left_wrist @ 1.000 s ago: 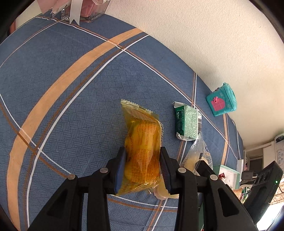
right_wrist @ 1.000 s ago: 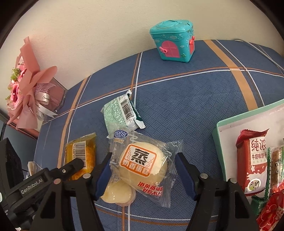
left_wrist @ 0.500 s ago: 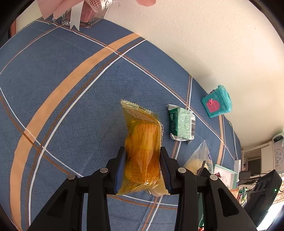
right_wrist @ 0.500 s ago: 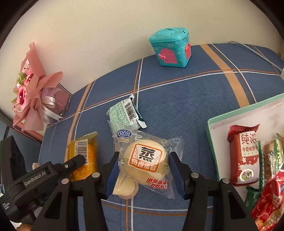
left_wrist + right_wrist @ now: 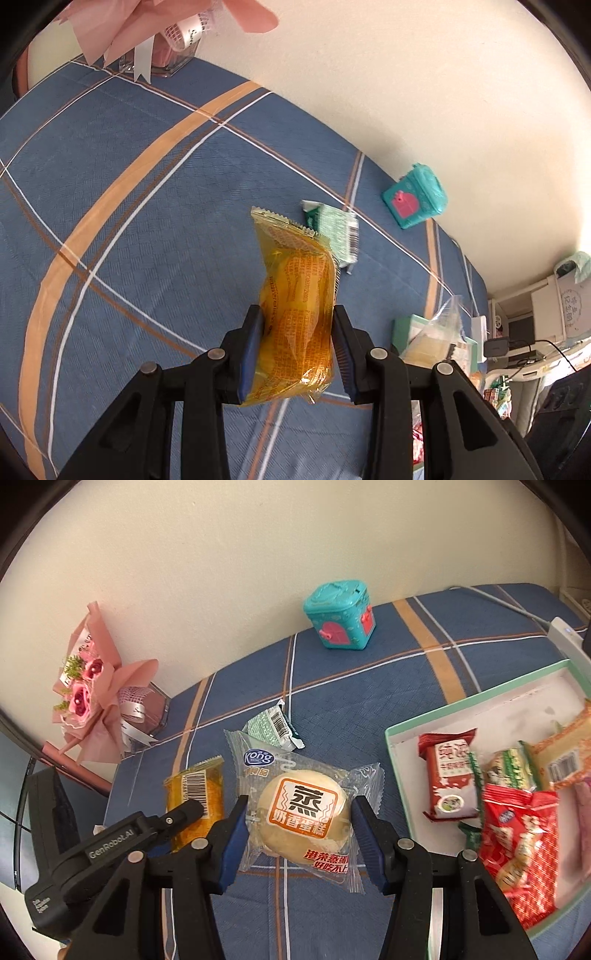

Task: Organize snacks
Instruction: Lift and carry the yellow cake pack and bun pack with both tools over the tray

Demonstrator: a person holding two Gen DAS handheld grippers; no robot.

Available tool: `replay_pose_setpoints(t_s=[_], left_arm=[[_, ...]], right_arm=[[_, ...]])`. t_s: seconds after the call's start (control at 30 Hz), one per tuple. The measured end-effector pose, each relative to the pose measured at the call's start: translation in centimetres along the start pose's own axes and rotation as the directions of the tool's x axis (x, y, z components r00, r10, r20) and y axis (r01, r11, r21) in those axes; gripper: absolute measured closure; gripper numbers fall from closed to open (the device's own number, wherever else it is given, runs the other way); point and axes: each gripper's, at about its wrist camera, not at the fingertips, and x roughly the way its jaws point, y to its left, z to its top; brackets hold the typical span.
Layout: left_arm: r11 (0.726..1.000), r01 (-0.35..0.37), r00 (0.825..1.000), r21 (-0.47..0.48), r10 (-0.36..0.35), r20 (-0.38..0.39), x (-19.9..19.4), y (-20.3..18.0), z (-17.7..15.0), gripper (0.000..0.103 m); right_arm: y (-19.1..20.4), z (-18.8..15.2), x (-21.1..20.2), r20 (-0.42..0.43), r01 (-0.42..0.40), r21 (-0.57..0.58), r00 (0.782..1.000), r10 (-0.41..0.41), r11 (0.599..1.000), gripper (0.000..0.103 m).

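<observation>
Blue checked cloth (image 5: 369,686) with orange and white lines is covering the desk, and two snacks are being held above it. The left tool (image 5: 297,354) is sitting clamped on an orange-yellow snack packet (image 5: 295,306); its print is running sideways and is too small to read, though the right wrist view is showing a barcode on its far end. The right tool (image 5: 295,834) is gripping a clear-wrapped steamed cake (image 5: 301,805) by its sides, both pads pressing on the wrapper. That wrapper is carrying a blue "Kong" logo, an orange panel with the character 蒸 over 奶香蛋糕, and red characters along its lower edge. "GenRobot.AI" is showing in white on the left tool's body in the right wrist view.

One green and white packet (image 5: 273,727) with a barcode is lying on the cloth beyond both held snacks. Only the right wrist view is showing inside the mint-edged box (image 5: 461,698): one red packet (image 5: 448,775) printed 纯浓, a bright red bag (image 5: 517,834), an orange packet with a barcode, and some green-striped wrappers whose count I cannot tell. One teal toy house (image 5: 341,614) with pink doors is standing near the wall, and one pink bouquet (image 5: 96,698) is leaning at the far left. Only the left wrist view is showing white furniture and cables past the desk's end.
</observation>
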Motion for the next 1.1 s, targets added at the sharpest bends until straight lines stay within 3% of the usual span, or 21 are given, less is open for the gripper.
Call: replay_pose_setpoints(t_s=[0.43,0.73,1.1], left_arm=[[0.994,0.028,0.999,0.109,-0.031,0.027,-2.3,-5.3,-3.3,0.064],[0.993,0.023,0.998,0.113,-0.030,0.060,-2.8,-7.0,-3.9,0.064],[0.976,0.063,0.998,0.207,-0.066,0.007,-0.7,-11.5,-5.9,0.064]], right_arm=[[-2.9,-1.5,-6.8,0.071,0.026,0.044,0.997,-0.029,0.999,0.046],[-5.1,-1.0,-8.8,0.107,0.043,0.062,0.993,-0.050,0.997,0.046],[-10.9,0.5,-10.9,0.158,0.070,0.176,0.983,-0.099,0.982,0.046]])
